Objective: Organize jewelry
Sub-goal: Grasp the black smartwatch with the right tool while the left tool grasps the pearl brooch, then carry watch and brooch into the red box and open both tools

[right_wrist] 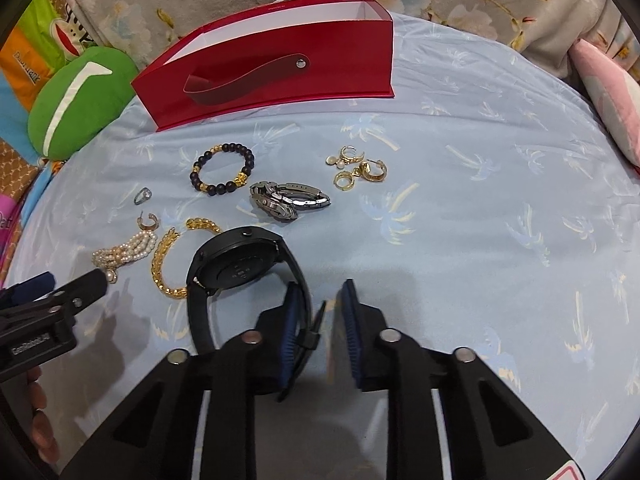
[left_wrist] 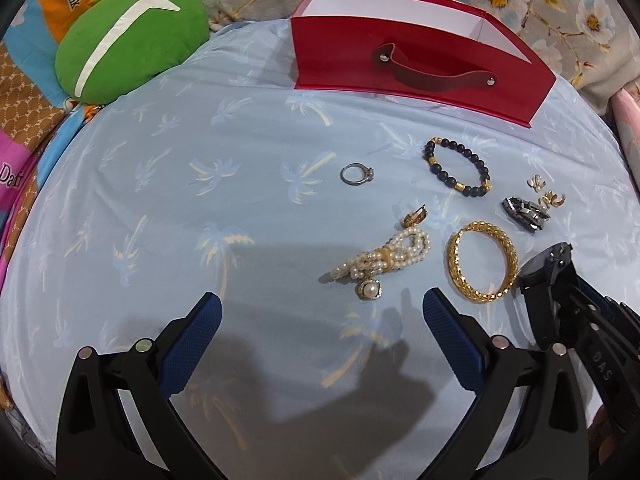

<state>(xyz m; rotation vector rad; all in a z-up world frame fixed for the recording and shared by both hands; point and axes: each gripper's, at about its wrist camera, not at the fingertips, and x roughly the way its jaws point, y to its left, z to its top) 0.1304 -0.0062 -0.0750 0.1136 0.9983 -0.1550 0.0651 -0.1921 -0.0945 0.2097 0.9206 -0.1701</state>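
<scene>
While pieces lie loose on the bedsheet (left_wrist: 168, 208), step: first pickup, judged.
Right gripper (right_wrist: 320, 320): narrowed on the black watch (right_wrist: 240, 268) strap, which passes between its pads.
Left gripper (left_wrist: 320, 320): wide, empty.
Watch: beside gold bangle (right_wrist: 168, 260); case tilted, back showing; strap loop runs toward camera.
Next: lift clear, carry to red box (right_wrist: 280, 80).

Right tongs (right_wrist: 326, 332) nearly closed on black watch (right_wrist: 240, 268) strap. Gold bangle (right_wrist: 168, 256) just left of watch, silver watch (right_wrist: 288, 198) ahead, red box (right_wrist: 272, 76) farther ahead on bed (right_wrist: 480, 240).
</scene>
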